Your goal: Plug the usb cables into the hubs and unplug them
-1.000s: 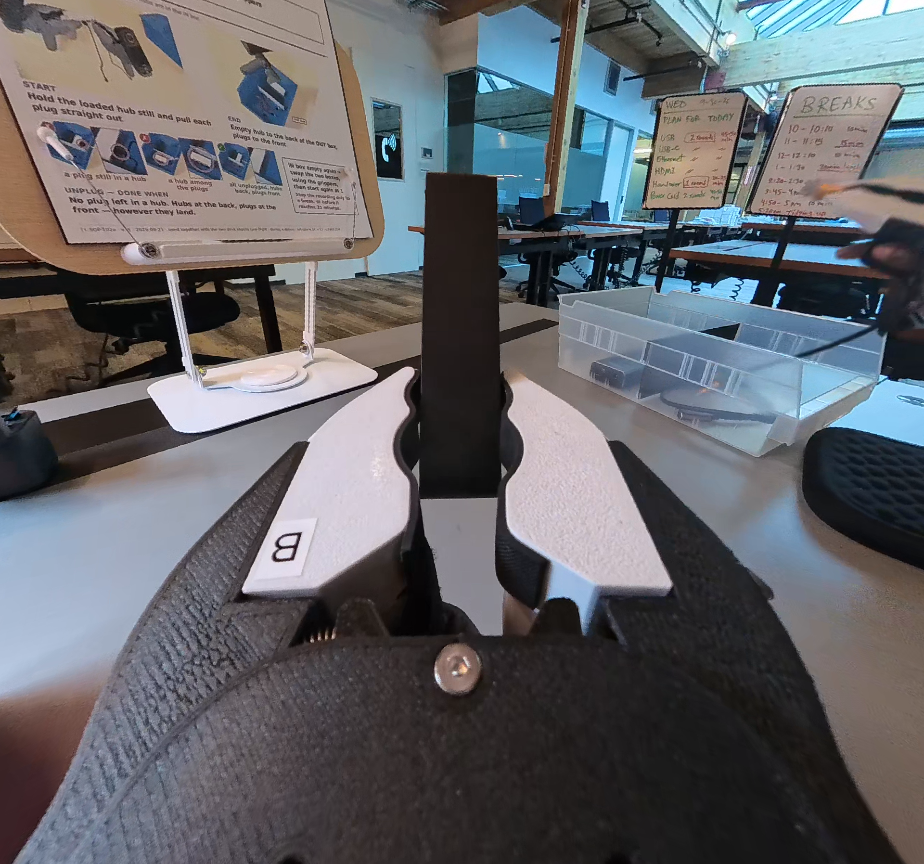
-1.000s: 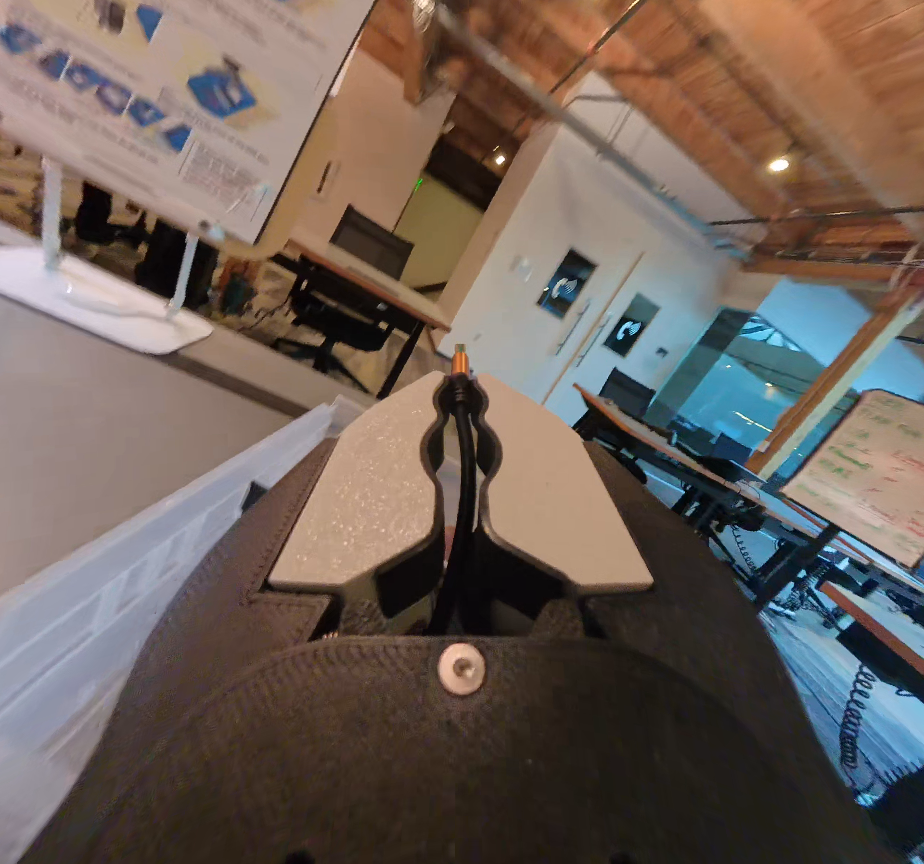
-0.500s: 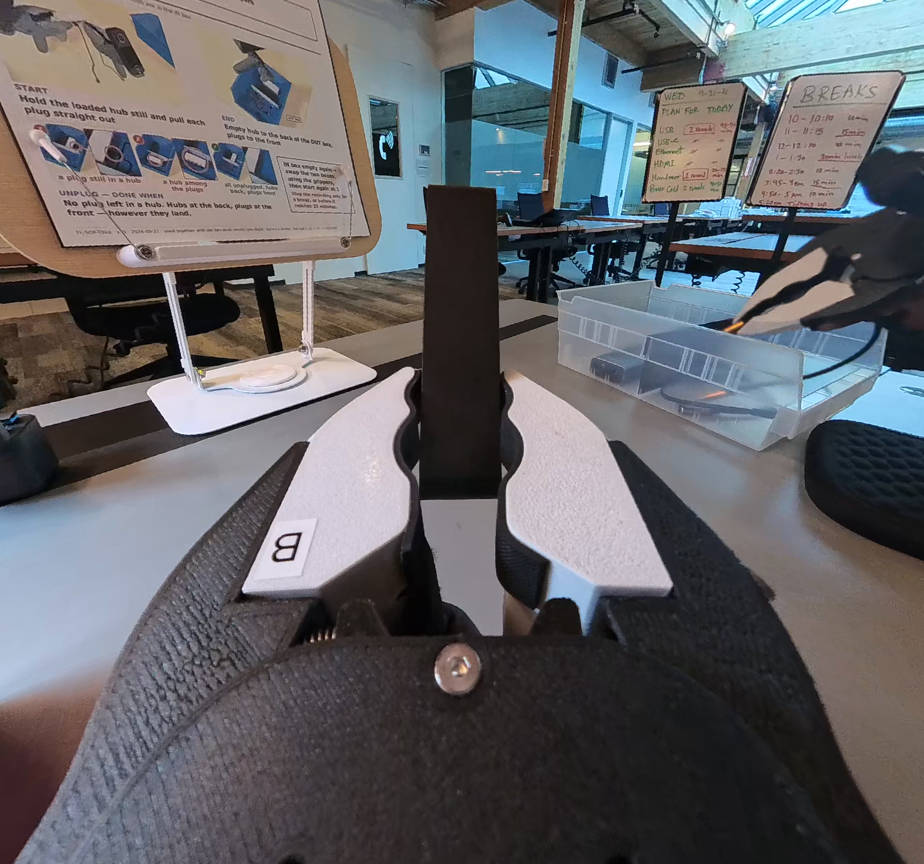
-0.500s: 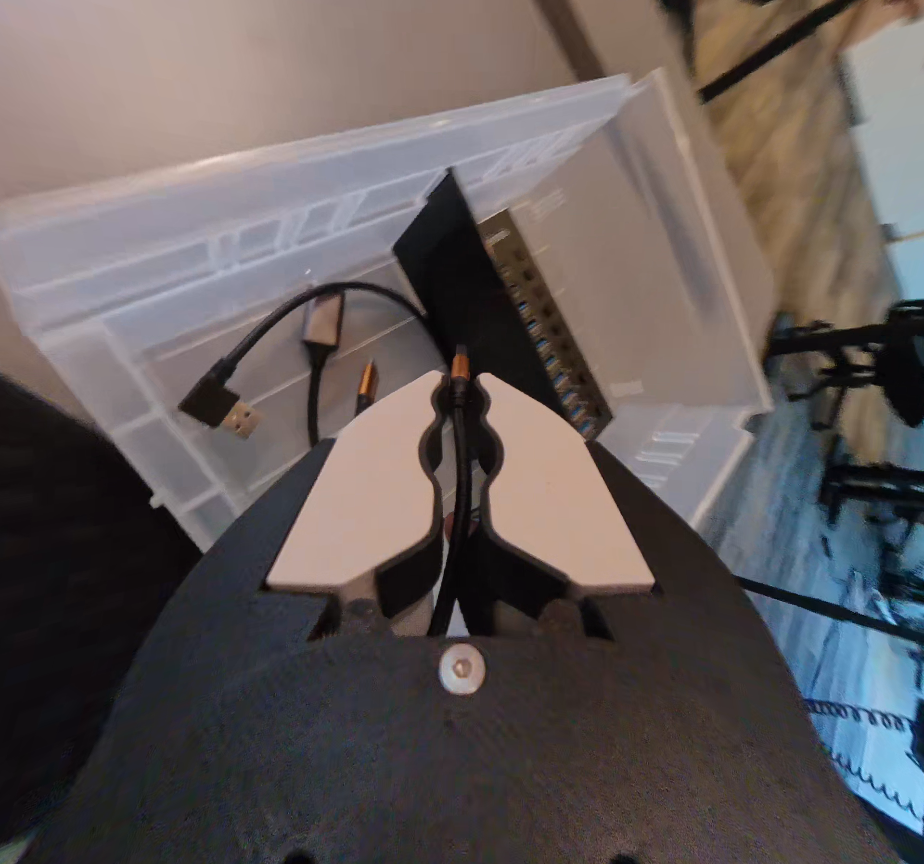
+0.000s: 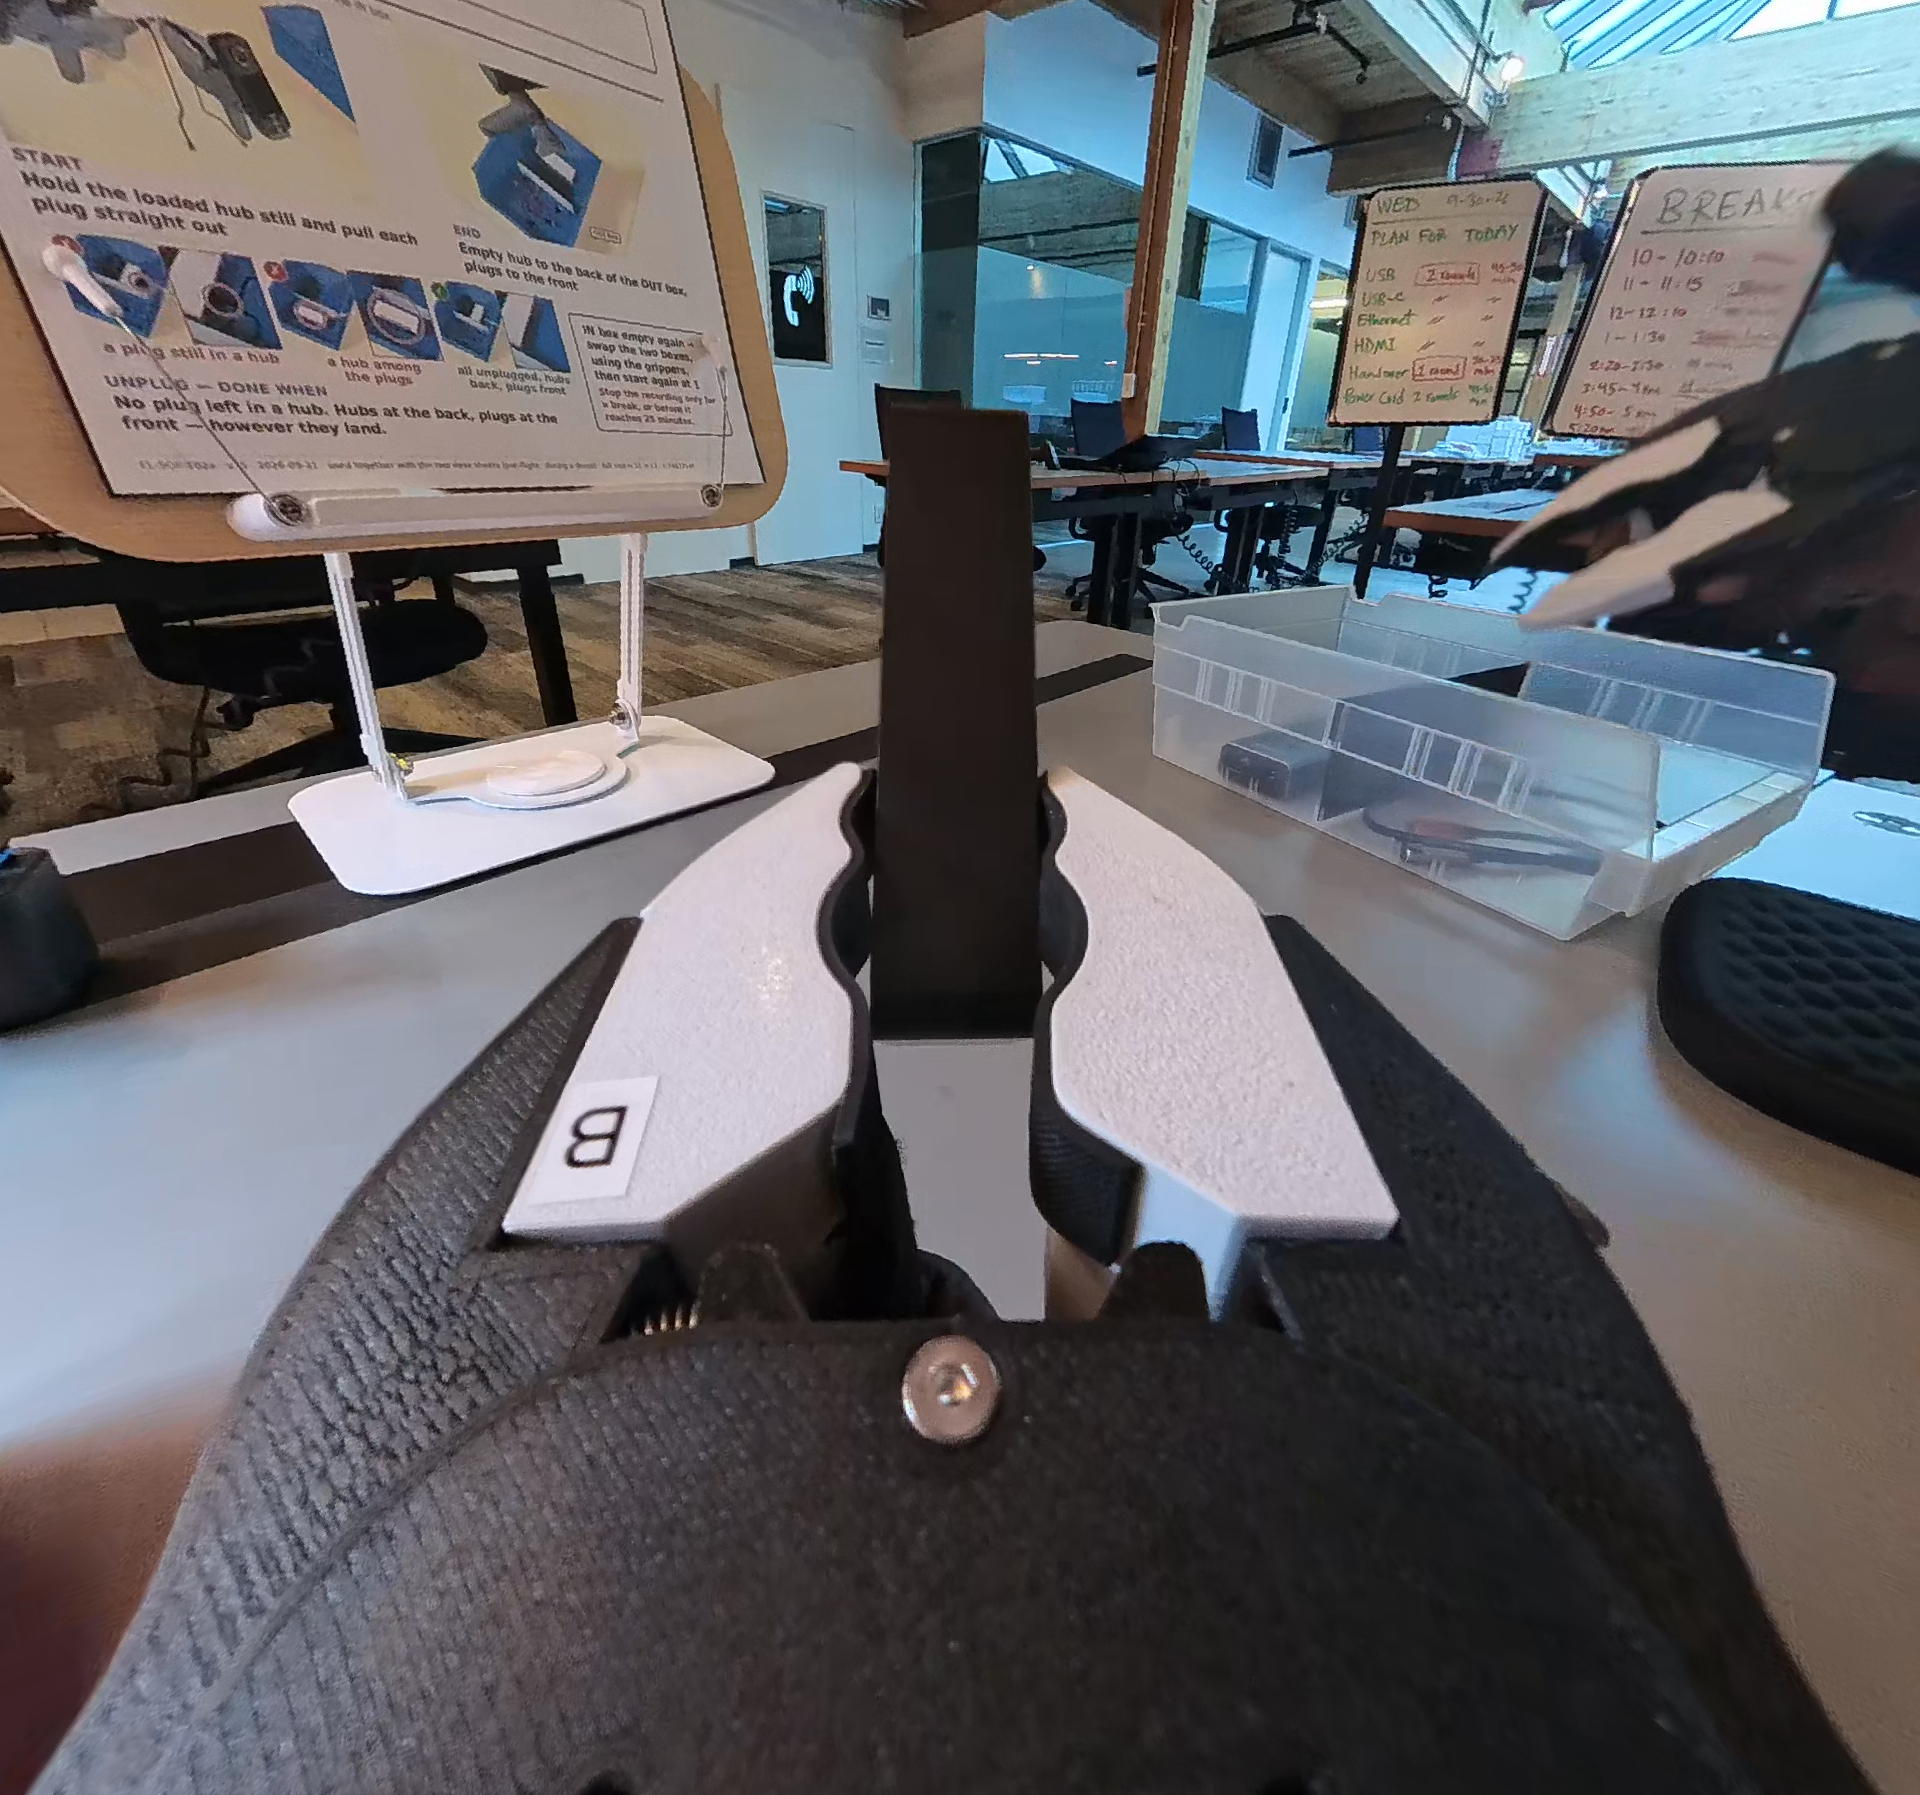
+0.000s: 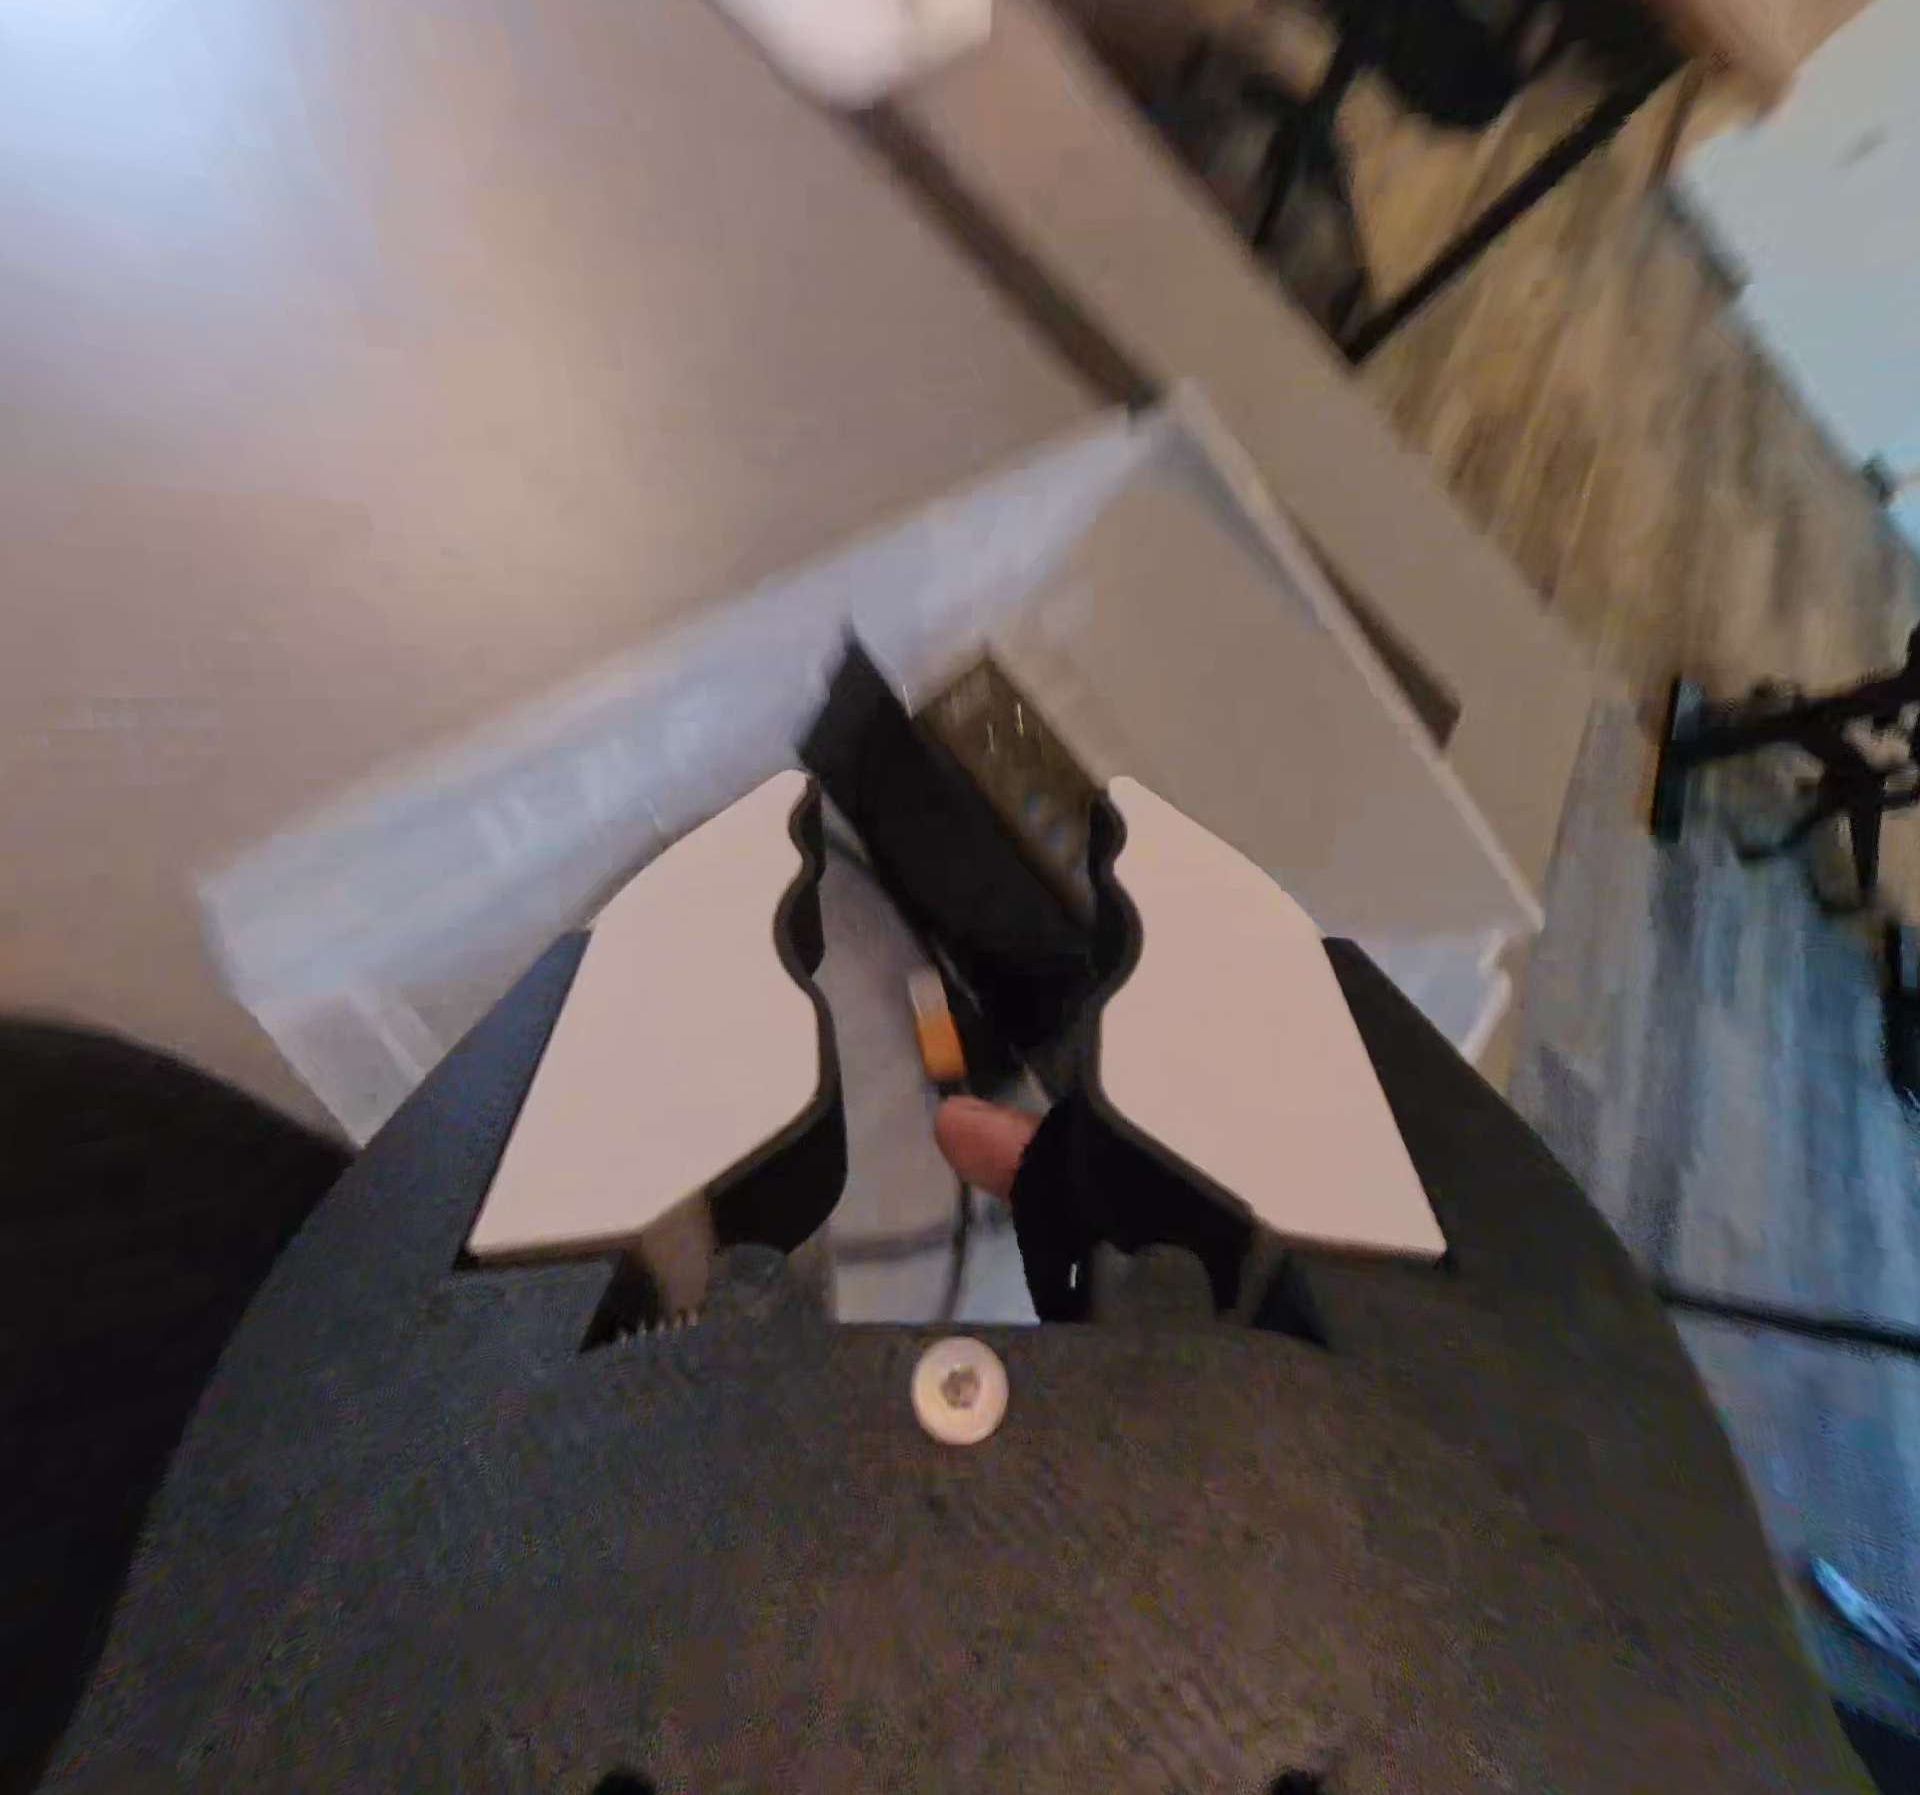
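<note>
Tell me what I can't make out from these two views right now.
- Right wrist view: motion blur hides the clear bin contents; whether the orange-tipped cable has landed is unclear.
- Left wrist view: the hub ports face away, so any plugs are hidden.
- Left wrist view: the right hand-held gripper is blurred and cut off by the edge.

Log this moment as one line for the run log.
left gripper: shut on black hub | right gripper: open above clear bin | orange-tipped cable: free between fingers
</note>
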Demonstrator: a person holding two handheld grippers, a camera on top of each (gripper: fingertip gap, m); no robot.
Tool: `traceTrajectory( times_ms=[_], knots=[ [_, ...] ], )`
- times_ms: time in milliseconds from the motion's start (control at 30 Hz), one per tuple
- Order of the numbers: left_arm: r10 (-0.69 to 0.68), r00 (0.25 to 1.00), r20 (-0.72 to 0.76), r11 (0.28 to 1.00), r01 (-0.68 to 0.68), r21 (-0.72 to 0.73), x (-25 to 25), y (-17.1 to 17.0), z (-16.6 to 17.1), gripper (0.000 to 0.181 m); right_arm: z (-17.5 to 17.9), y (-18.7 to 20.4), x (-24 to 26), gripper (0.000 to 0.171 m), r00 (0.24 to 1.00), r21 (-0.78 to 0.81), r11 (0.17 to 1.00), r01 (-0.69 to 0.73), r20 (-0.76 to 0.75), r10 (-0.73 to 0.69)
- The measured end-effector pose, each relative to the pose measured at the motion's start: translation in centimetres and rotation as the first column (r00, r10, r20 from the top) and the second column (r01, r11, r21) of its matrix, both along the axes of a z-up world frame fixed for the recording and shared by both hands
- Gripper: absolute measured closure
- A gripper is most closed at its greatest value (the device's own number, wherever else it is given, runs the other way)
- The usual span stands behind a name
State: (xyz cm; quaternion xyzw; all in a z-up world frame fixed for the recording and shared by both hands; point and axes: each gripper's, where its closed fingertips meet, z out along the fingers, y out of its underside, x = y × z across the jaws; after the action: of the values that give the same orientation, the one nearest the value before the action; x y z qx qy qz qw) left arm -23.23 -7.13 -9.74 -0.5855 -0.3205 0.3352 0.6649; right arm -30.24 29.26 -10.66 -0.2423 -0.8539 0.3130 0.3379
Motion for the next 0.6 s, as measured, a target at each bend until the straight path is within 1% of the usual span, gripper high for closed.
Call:
traceTrajectory(
  times_ms=[33,67,100,133,167,233,300,367,467,500,533,567,600],
  knots=[
    [-0.011,1.0,0.006,1.0,0.011,0.011,0.0,0.1,0.0,0.153,2.0,-2.2,0.7,0.122,0.997,-0.102,0.994,-0.047,-0.073,0.04],
    [-0.037,0.999,0.007,0.999,0.037,0.026,0.2,0.4,0.0,0.153,4.0,-4.8,1.9,0.121,0.985,-0.208,0.969,-0.135,-0.139,0.108],
    [-0.078,0.997,0.005,0.996,0.078,0.045,0.5,0.7,0.1,0.153,5.8,-7.7,3.5,0.12,0.963,-0.312,0.919,-0.243,-0.194,0.189],
    [-0.139,0.99,0.0,0.988,0.139,0.07,0.9,1.2,0.4,0.153,7.4,-10.6,5.1,0.12,0.934,-0.406,0.845,-0.348,-0.233,0.272],
    [-0.219,0.976,-0.007,0.97,0.218,0.105,1.6,1.9,0.7,0.153,8.4,-13.3,6.9,0.12,0.899,-0.484,0.758,-0.437,-0.249,0.36],
    [-0.401,0.916,-0.028,0.899,0.399,0.18,3.4,3.3,1.5,0.153,9.0,-18.1,9.6,0.118,0.827,-0.587,0.605,-0.538,-0.226,0.515],
    [-0.536,0.843,-0.052,0.817,0.533,0.219,5.1,4.4,2.0,0.153,8.4,-22.0,11.3,0.114,0.76,-0.641,0.518,-0.567,-0.164,0.629],
    [-0.602,0.796,-0.058,0.769,0.598,0.223,6.2,5.3,2.0,0.153,7.6,-25.1,12.3,0.108,0.698,-0.678,0.466,-0.568,-0.098,0.709],
    [-0.642,0.766,-0.027,0.747,0.634,0.198,6.8,6.2,1.4,0.153,6.6,-28.3,13.0,0.108,0.624,-0.711,0.417,-0.566,-0.039,0.78],
    [-0.651,0.759,-0.02,0.743,0.642,0.191,6.9,6.4,1.2,0.153,6.3,-29.1,13.2,0.115,0.602,-0.709,0.416,-0.569,-0.016,0.798],
    [-0.659,0.752,-0.014,0.737,0.649,0.191,7.0,6.6,1.1,0.153,5.8,-29.7,13.2,0.131,0.59,-0.697,0.43,-0.575,0.012,0.808],
    [-0.665,0.747,-0.01,0.731,0.653,0.197,7.1,6.6,1.0,0.153,5.4,-30.0,13.2,0.142,0.577,-0.675,0.444,-0.589,0.034,0.816],
    [-0.664,0.747,-0.015,0.728,0.651,0.214,7.0,6.5,1.1,0.153,5.4,-30.2,13.1,0.143,0.572,-0.666,0.449,-0.595,0.042,0.819]
  ],
)
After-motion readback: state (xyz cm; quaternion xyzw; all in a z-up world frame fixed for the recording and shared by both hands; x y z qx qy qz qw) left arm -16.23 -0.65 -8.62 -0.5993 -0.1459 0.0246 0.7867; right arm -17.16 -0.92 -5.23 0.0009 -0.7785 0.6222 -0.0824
